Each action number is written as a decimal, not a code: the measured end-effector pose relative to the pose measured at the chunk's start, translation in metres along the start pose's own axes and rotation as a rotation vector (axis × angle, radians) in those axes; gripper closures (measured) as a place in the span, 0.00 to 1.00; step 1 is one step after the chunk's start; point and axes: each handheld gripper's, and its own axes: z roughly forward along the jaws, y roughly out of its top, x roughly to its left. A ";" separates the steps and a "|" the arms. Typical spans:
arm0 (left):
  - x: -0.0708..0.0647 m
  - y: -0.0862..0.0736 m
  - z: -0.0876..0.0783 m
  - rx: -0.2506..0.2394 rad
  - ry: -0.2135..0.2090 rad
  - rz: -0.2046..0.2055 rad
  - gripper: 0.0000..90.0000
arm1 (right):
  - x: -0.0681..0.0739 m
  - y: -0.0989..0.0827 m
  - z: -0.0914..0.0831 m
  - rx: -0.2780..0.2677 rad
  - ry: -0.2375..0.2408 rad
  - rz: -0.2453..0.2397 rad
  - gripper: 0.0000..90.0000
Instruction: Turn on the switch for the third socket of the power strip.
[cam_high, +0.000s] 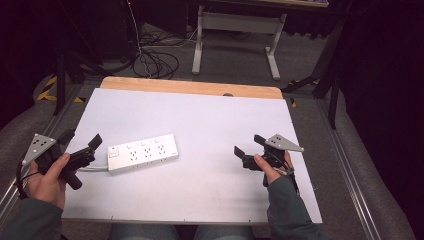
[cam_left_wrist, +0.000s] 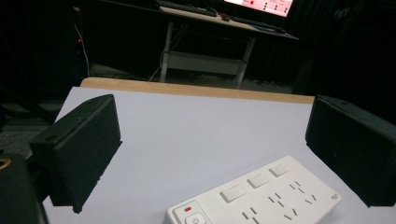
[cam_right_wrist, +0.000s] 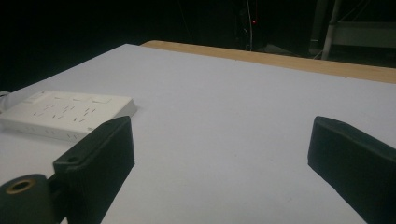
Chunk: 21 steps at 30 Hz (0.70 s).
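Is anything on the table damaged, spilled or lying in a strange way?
Nothing stands out. The white power strip lies flat and whole on the white table, slightly angled, nothing plugged in. Both grippers, left and right, are open.

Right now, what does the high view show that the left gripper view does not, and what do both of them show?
High view alone: both hands, the right gripper open over bare table, the power strip's white cable, and coiled cables on the floor. Left gripper view alone: a lit screen on the far desk, and the strip's red-marked switch up close. Both: the white power strip, the white table top with its wooden far edge, and the open left gripper.
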 end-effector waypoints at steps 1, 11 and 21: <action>0.000 0.000 0.000 0.002 -0.002 0.000 0.05 | 0.000 0.000 0.000 -0.001 0.002 0.002 0.09; -0.002 0.001 0.003 -0.004 -0.019 0.016 0.08 | -0.001 -0.001 -0.003 0.001 -0.007 0.003 0.09; -0.004 0.002 0.004 0.022 -0.042 0.024 0.26 | -0.002 -0.002 -0.004 0.005 -0.011 0.008 0.09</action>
